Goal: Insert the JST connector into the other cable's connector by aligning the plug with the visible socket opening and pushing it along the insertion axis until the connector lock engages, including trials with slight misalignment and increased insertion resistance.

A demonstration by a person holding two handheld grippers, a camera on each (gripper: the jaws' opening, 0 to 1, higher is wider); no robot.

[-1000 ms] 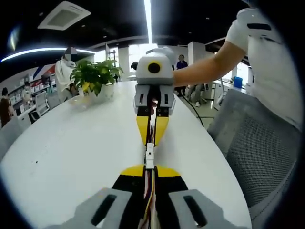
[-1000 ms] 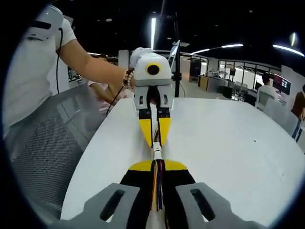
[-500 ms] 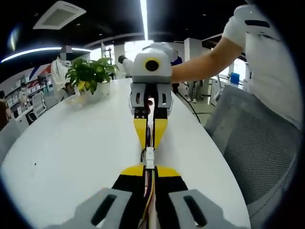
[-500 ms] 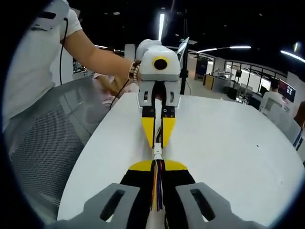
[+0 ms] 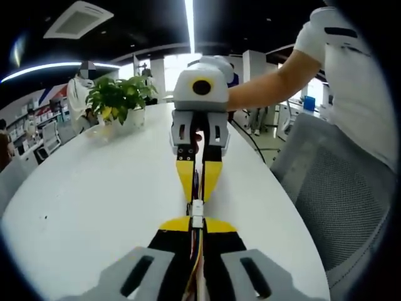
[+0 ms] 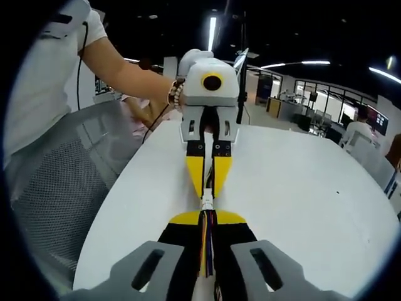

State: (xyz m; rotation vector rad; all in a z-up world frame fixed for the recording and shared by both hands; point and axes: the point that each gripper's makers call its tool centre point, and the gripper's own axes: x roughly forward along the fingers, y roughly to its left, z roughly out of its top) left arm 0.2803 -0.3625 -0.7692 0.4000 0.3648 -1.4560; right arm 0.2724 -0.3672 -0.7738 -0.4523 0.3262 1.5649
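Two hand-held grippers meet nose to nose above a white table (image 5: 94,188). The left gripper (image 5: 197,227), jaws closed on its cable, faces the right gripper (image 6: 207,218), likewise clamped on a multicoloured cable (image 6: 207,244). The white JST connector (image 5: 197,209) sits between the yellow tips. A potted plant (image 5: 119,100) stands beyond.
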